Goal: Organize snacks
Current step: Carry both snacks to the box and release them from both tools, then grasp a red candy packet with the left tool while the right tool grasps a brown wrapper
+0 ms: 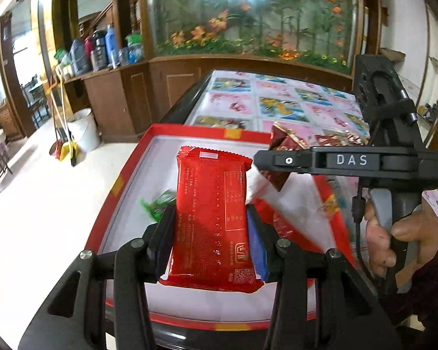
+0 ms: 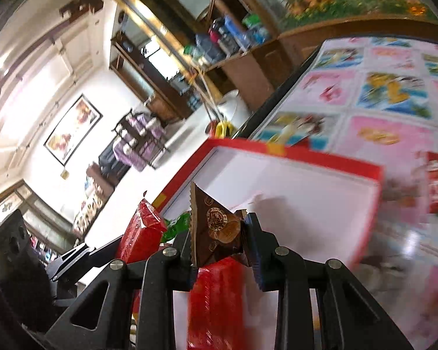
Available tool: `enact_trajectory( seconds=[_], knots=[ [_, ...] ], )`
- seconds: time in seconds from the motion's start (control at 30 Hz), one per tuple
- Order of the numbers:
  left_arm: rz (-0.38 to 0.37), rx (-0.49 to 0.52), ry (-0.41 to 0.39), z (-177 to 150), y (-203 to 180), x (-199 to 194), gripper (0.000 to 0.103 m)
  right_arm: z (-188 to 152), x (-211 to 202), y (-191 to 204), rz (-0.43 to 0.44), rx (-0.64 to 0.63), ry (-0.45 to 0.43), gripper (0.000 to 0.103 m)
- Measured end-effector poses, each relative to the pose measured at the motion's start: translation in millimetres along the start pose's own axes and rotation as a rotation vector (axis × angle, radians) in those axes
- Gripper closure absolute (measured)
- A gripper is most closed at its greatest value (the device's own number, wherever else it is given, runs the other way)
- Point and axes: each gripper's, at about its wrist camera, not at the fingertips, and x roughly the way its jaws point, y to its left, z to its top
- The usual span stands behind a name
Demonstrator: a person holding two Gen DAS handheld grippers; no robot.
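Flat glossy red foil snack packet [image 1: 213,224] clamped across its width between the blue pads of the left gripper [image 1: 211,233], held above the white floor of the shallow red-rimmed cardboard box [image 1: 125,180], with a green-wrapped candy [image 1: 157,202] lying on the box floor just beside it. Small brown triangular foil snack packet [image 2: 216,227] pinched between the closed-in fingers of the right gripper [image 2: 219,234], also over the box, a second red packet [image 2: 216,300] below it. Box resting on the table's pink-and-blue patterned cloth [image 1: 280,102]; further snack packets [image 1: 335,140] on the cloth beyond the box.
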Motion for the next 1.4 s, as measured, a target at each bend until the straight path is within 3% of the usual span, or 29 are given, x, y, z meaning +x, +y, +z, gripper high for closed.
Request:
enact_trajectory(
  seconds=[0.2, 0.23, 0.37, 0.53, 0.67, 0.8, 1.07, 1.23, 1.33, 1.4],
  knots=[
    [0.01, -0.034, 0.018, -6, 15, 8, 0.059, -1, 29, 13, -0.016, -0.015, 0.047, 0.07],
    [0.015, -0.036, 0.02, -5, 15, 9, 0.058, -2, 28, 16, -0.019, -0.02, 0.045, 0.066],
    [0.023, -0.045, -0.009, -1, 14, 3, 0.057, 0, 16, 17, -0.005, -0.021, 0.011, 0.047],
    [0.017, -0.028, -0.043, 4, 0, -3, 0.045, 3, -16, 4, 0.0, -0.005, -0.063, 0.041],
    [-0.009, 0.027, -0.034, 12, -31, 2, 0.041, 4, -52, -24, -0.044, 0.024, -0.122, 0.039],
    [-0.056, 0.09, -0.011, 26, -76, 11, 0.025, 2, -92, -57, -0.12, 0.047, -0.185, 0.037],
    [-0.088, 0.243, 0.065, 71, -157, 47, 0.021, -13, -196, -136, -0.265, 0.129, -0.321, 0.03],
    [-0.082, 0.189, 0.168, 99, -189, 94, 0.021, -25, -250, -189, -0.391, 0.233, -0.351, 0.03],
    [-0.104, 0.128, 0.207, 110, -202, 122, 0.021, -35, -272, -223, -0.384, 0.341, -0.351, 0.03],
    [-0.059, 0.125, 0.209, 114, -212, 140, 0.021, -38, -276, -234, -0.411, 0.368, -0.335, 0.03]
  ],
)
